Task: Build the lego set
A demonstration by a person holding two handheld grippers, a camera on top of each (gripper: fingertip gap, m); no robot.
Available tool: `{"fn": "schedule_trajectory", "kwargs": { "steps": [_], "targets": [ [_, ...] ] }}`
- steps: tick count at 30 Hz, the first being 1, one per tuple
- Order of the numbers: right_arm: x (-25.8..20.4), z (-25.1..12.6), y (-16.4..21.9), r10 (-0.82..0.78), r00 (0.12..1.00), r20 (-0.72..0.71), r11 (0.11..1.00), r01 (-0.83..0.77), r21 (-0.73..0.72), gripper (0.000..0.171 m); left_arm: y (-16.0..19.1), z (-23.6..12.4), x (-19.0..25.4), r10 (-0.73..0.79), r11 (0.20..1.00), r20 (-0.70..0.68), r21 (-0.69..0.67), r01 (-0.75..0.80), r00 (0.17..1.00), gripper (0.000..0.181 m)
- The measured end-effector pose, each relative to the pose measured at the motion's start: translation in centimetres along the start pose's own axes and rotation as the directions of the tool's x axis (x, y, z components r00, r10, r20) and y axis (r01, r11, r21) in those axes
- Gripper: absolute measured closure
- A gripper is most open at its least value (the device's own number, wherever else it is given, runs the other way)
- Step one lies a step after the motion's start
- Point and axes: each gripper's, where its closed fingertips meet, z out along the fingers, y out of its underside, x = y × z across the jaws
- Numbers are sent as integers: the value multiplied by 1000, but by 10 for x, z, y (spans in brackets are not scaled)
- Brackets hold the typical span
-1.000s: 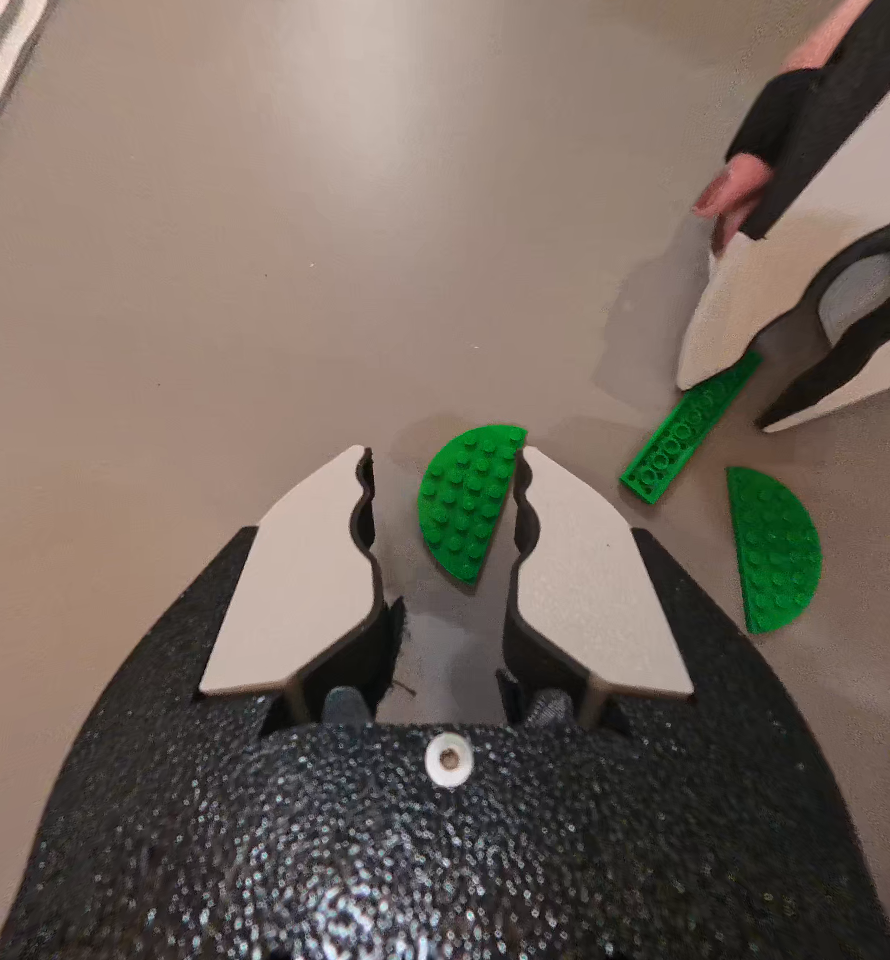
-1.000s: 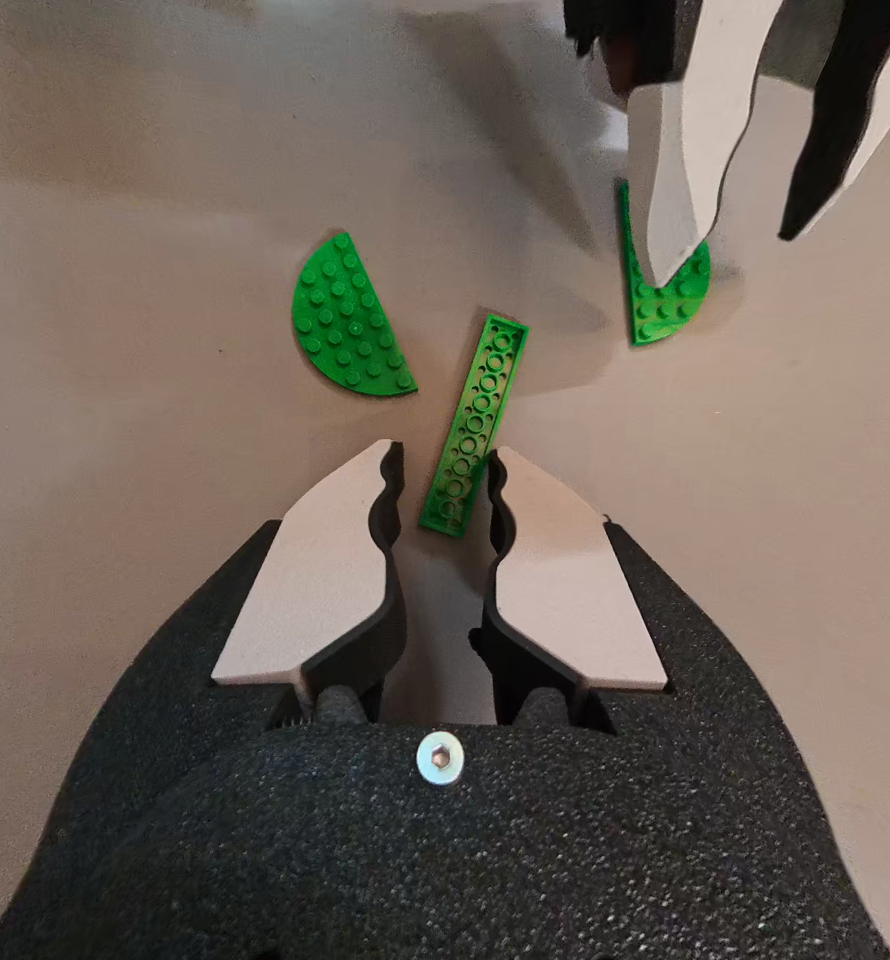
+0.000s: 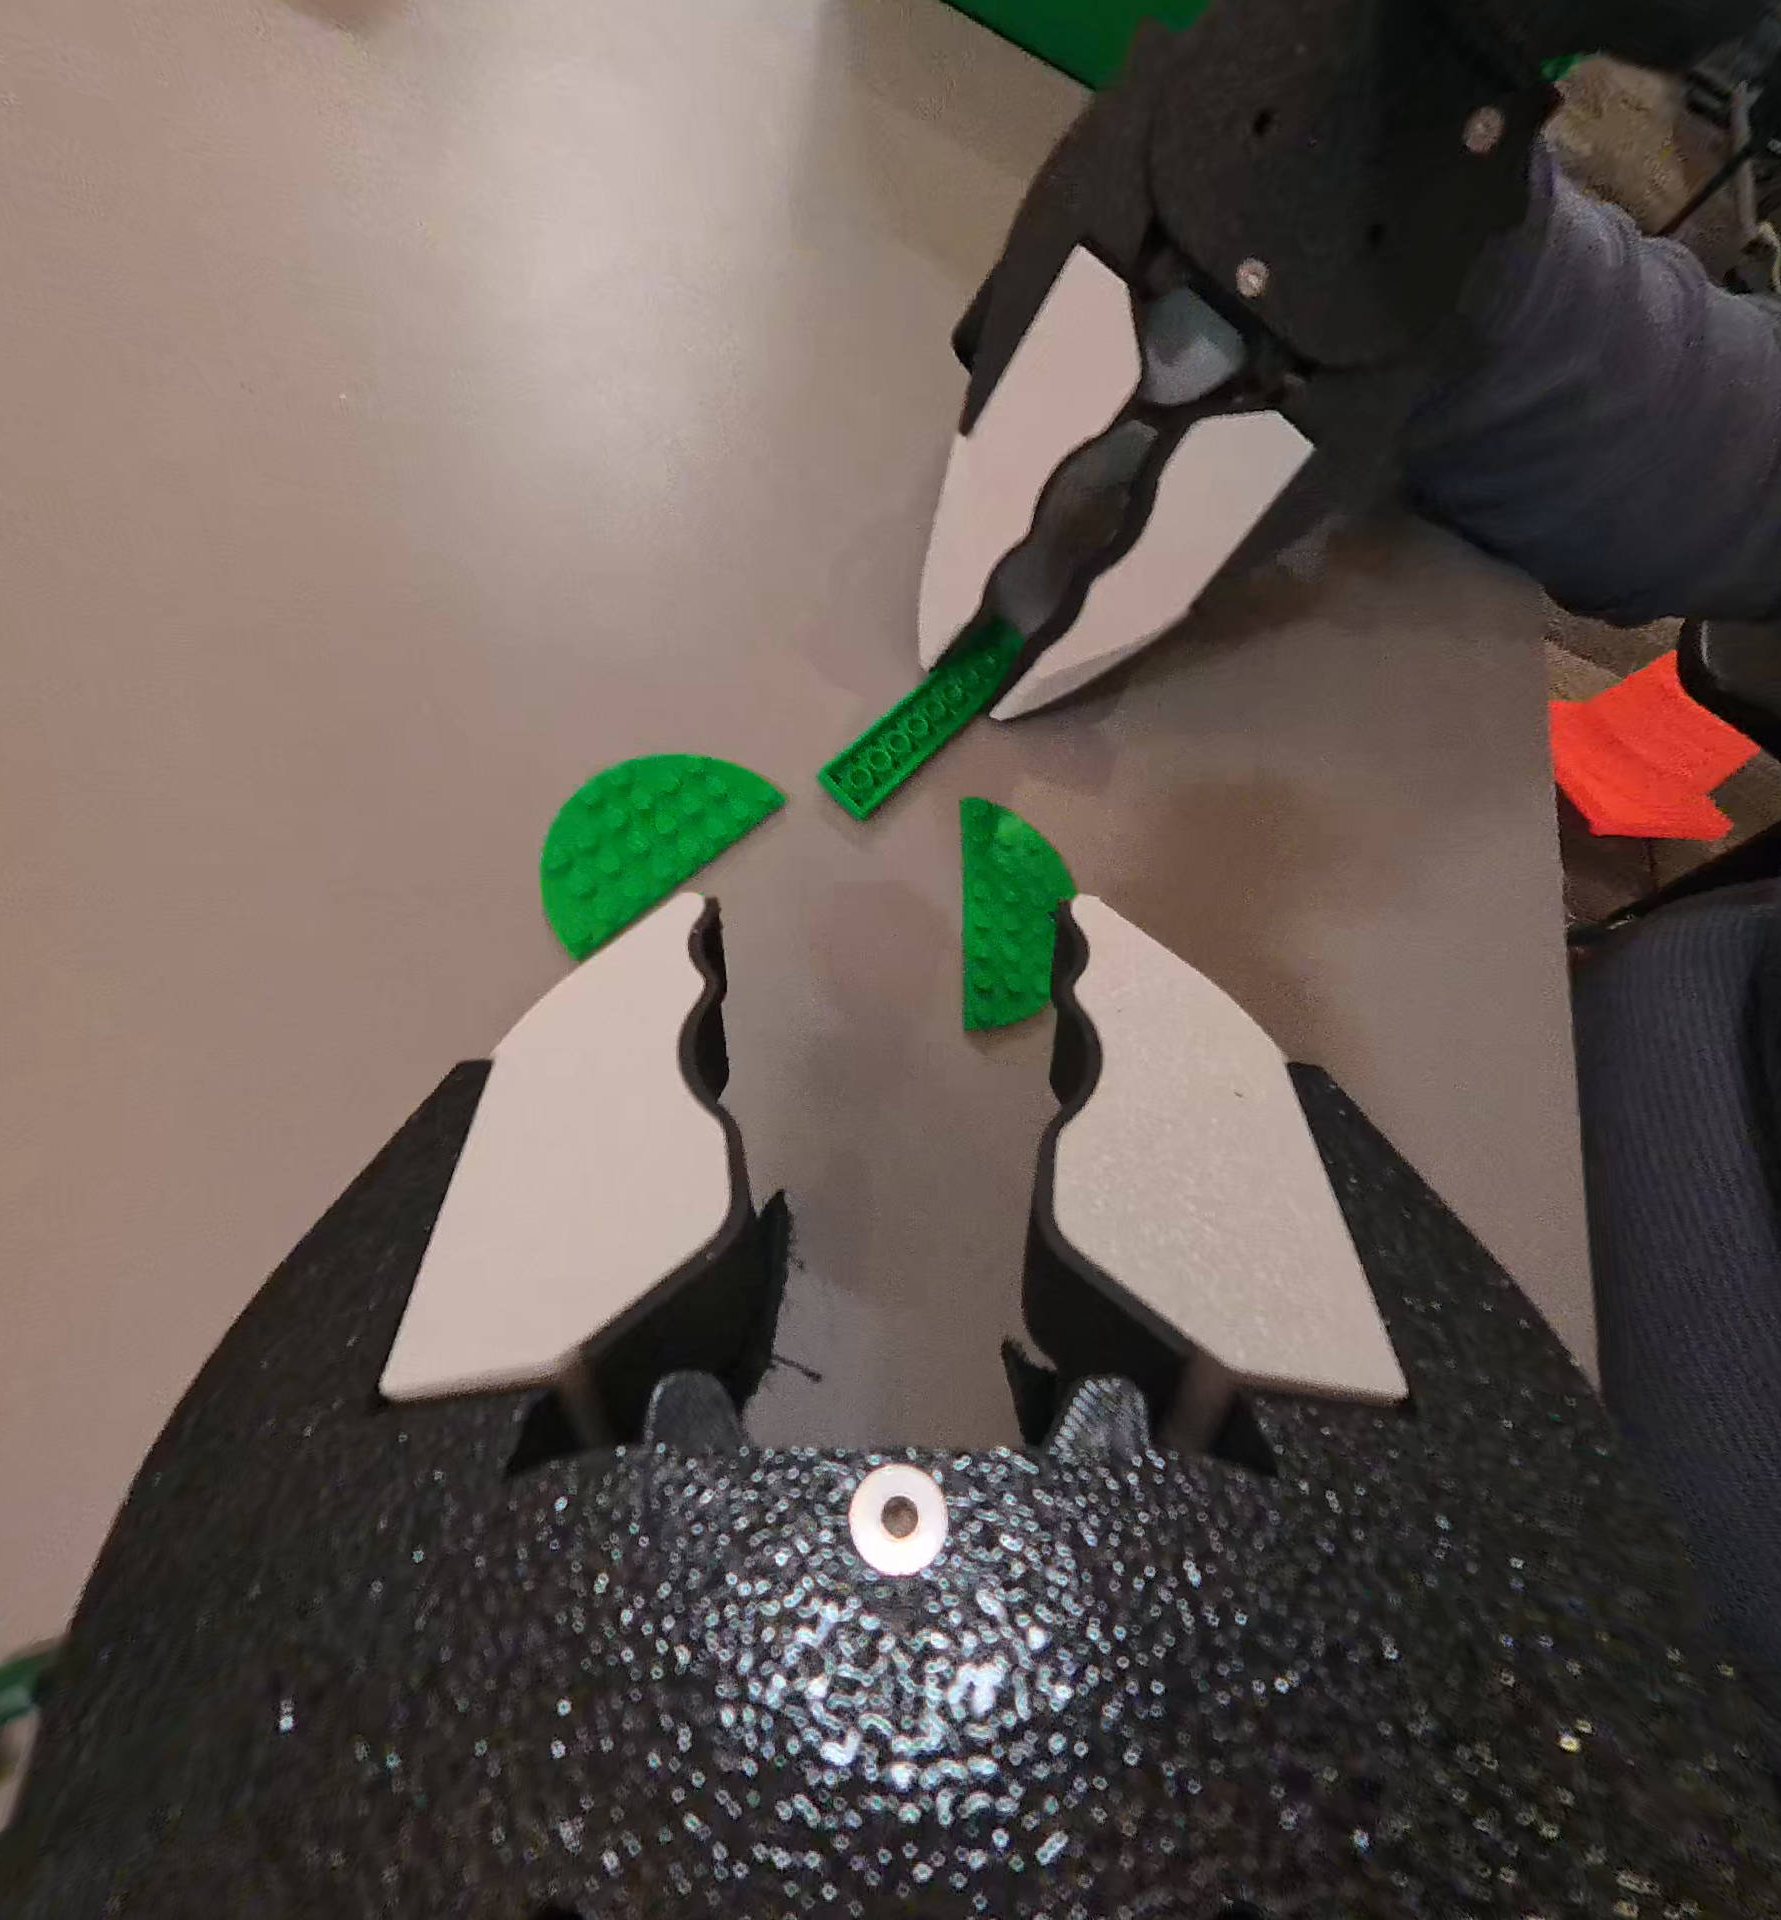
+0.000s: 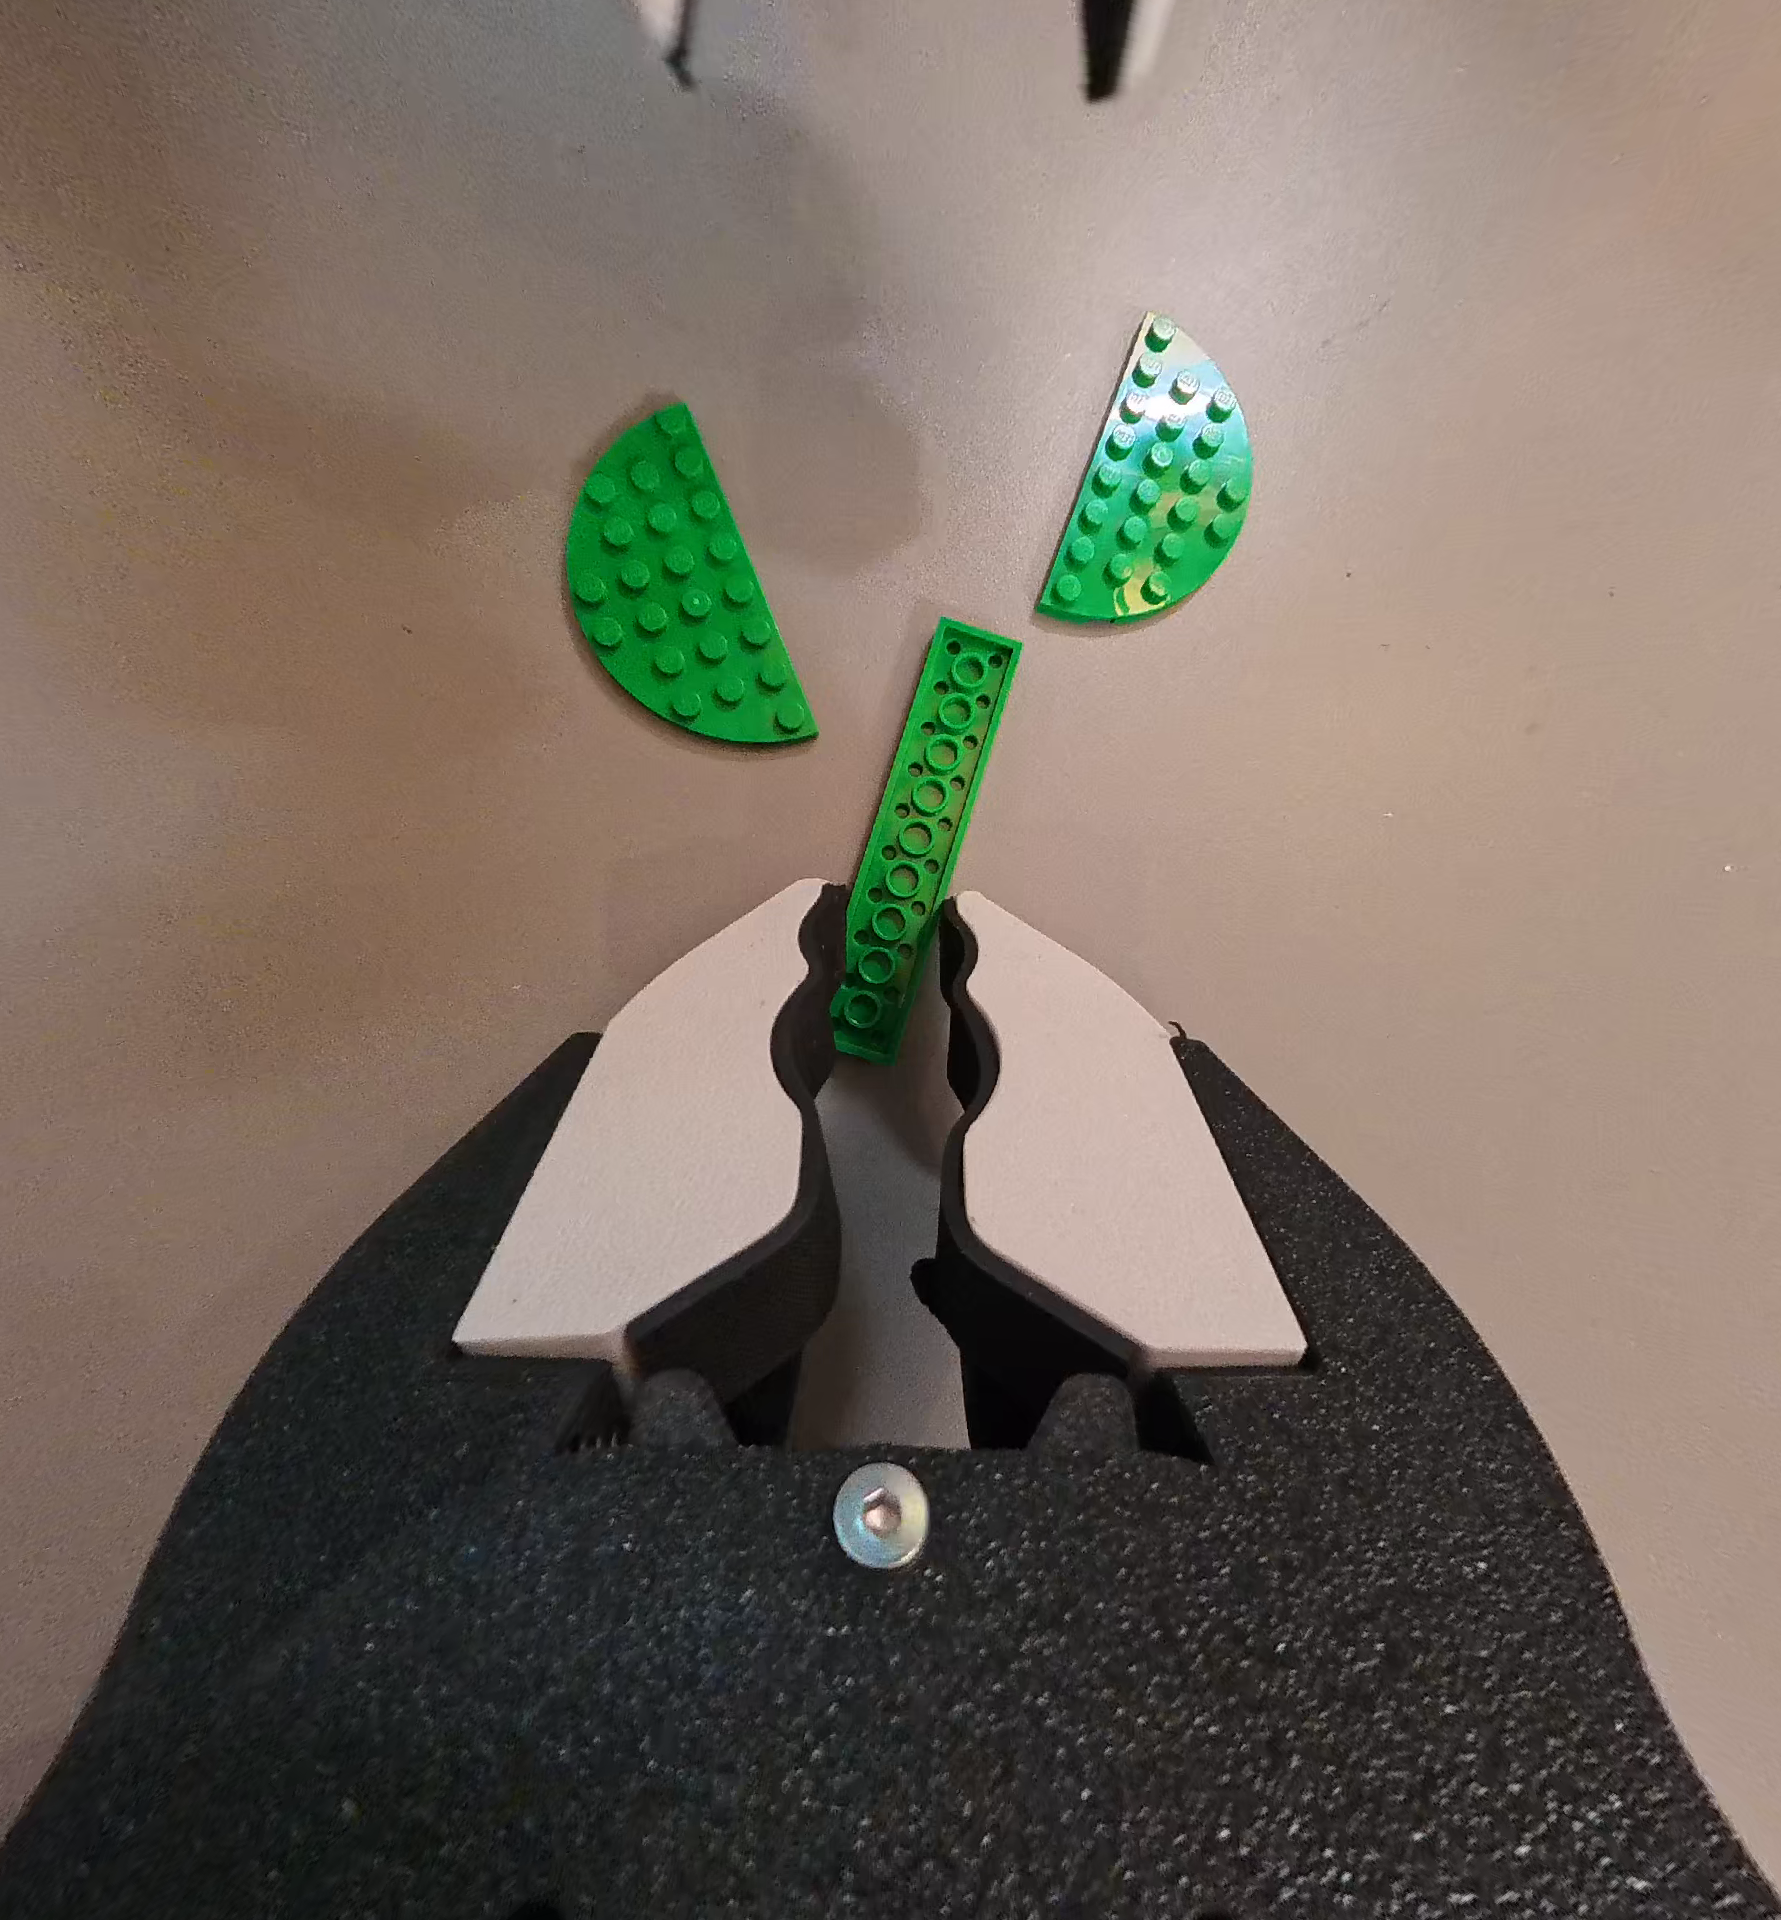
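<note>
My right gripper (image 4: pixel 886 904) has its jaws clenched on the near end of the long green plate (image 4: pixel 922 831), underside up w/ round sockets showing. The plate's far end sticks out past the fingertips, over the tan bench (image 4: pixel 242 831). In the left wrist view the same gripper (image 3: pixel 979 686) comes in from upper right, tips down at the bench, plate (image 3: pixel 917 727) pinched between them & angled toward the middle; can't tell if the free end touches the surface.

Using that long plate as landmark: one green half-round plate (image 3: pixel 647 842) lies studs up just beside its free end on one side, a second half-round plate (image 3: pixel 1005 914) just beside it on the other. Both flat on the bench, apart from each other & from the long plate. From the right wrist view they sit either side of the plate's far end: one (image 4: pixel 683 587) to the left, the other (image 4: pixel 1156 488) to the right & catching glare.

My left gripper (image 3: pixel 886 904) is over the bench w/ jaws released, wide gap, nothing between. Its right fingertip overlaps the second half-round plate in view; contact unclear. An orange object (image 3: pixel 1634 769) sits past the bench edge, well off from the long plate.
</note>
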Motion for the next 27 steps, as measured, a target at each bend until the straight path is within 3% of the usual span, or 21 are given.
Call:
{"fn": "schedule_trajectory", "kwargs": {
  "steps": [4,9,19,27],
  "targets": [
    [0,0,0,-7,1000,-2,1000,7,0,155,9,-5,21,18,999,13,35,-18,1000,126],
    [0,0,-1,-7,1000,2,1000,7,9,155,24,2,38,77,997,36,-18,-77,996,130],
    [14,-8,12,-5,998,-60,999,2,-34,155,24,7,7,156,983,122,-114,-142,980,131],
    [39,-24,37,98,986,-136,992,-108,-70,148,35,15,21,228,966,95,-144,-213,969,138]
  ]
}}
